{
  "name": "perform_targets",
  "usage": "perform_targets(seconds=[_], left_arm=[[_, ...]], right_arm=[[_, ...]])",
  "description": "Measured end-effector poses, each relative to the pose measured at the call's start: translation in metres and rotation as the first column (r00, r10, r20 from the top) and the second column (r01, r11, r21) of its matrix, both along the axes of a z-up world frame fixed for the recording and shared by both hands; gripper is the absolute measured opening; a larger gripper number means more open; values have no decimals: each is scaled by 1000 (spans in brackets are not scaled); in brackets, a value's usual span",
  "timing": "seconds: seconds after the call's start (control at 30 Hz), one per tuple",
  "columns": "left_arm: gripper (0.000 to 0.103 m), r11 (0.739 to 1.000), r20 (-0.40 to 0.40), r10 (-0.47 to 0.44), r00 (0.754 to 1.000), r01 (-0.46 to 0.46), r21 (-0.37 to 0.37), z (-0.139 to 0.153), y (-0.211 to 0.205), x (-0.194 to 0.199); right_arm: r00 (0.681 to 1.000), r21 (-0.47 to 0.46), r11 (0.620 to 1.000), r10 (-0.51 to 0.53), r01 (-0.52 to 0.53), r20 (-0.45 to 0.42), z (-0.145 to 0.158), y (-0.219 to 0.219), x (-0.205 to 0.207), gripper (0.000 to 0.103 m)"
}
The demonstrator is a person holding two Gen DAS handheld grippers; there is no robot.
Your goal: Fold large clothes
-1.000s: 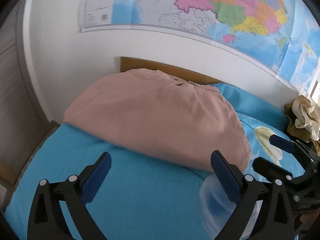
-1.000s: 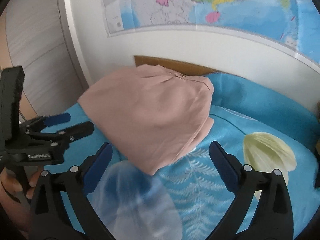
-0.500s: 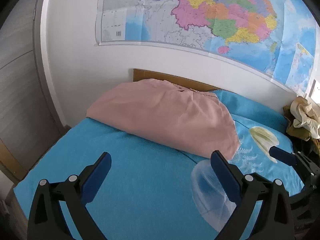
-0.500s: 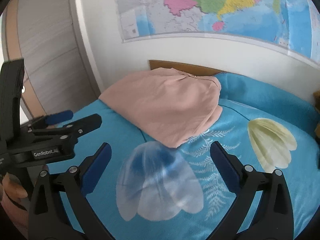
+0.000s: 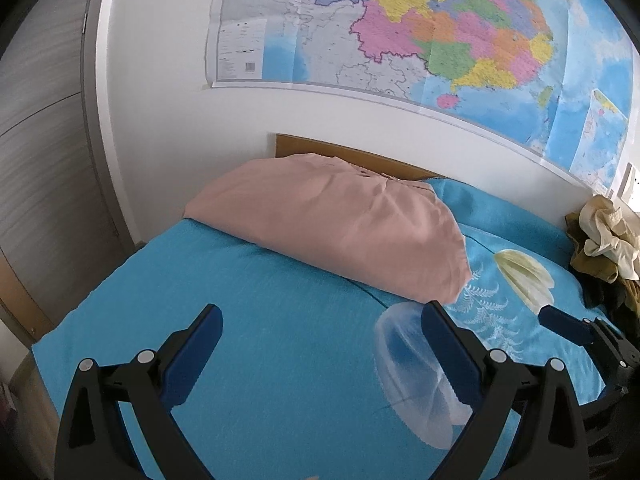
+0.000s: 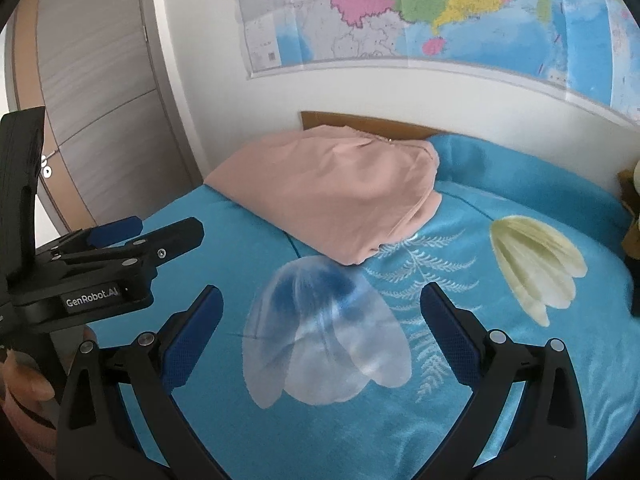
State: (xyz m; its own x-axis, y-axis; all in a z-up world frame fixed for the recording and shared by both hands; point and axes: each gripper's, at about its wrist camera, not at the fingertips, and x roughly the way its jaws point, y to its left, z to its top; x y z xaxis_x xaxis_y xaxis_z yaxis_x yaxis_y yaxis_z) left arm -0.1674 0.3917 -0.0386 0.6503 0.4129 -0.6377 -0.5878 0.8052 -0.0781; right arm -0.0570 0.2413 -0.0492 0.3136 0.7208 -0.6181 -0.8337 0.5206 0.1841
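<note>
A folded pink garment (image 5: 340,224) (image 6: 332,192) lies flat on the blue bedspread (image 5: 260,340) (image 6: 460,380), near the wooden headboard. My left gripper (image 5: 320,320) hovers above the bed well short of the garment, open, with nothing between its blue pads. My right gripper (image 6: 320,304) is also open and empty, over the white flower print. In the right wrist view the left gripper (image 6: 132,236) shows at the left edge, held by a hand (image 6: 24,384). The right gripper's tips (image 5: 560,322) show at the lower right of the left wrist view.
A heap of crumpled beige and brown clothes (image 5: 604,240) lies at the bed's right side. A large map (image 5: 420,32) hangs on the white wall behind the headboard (image 5: 352,152). A grey wardrobe (image 5: 44,160) stands at the left.
Both grippers have pulled back and risen from the pink garment, which now looks smaller and farther off. The garment stays put on the bed.
</note>
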Motion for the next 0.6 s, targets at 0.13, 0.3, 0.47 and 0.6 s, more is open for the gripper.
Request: perform_targets(seconds=[0.13,0.3,0.47,0.6], left_arm=[[96,1000,7,9,1000,-9,-1,3,-1,-2],[96,1000,1,9,1000,-9,25,5,-6,-2],[96,1000,1,6,1000,-6,20,6,-7,-1],[96,1000,1,4,1000,-4,25,7,-8,-1]], right_arm=[[1000,11,1000,2,-2,8,2,-3,-1,97],[1000,19,1000,1,-1,-3,3,-6,-1,97],[1000,19,1000,0,0,-10,5,-8,1,97],[1000,24,1000,-4,4,-8,6,-8,0,97]])
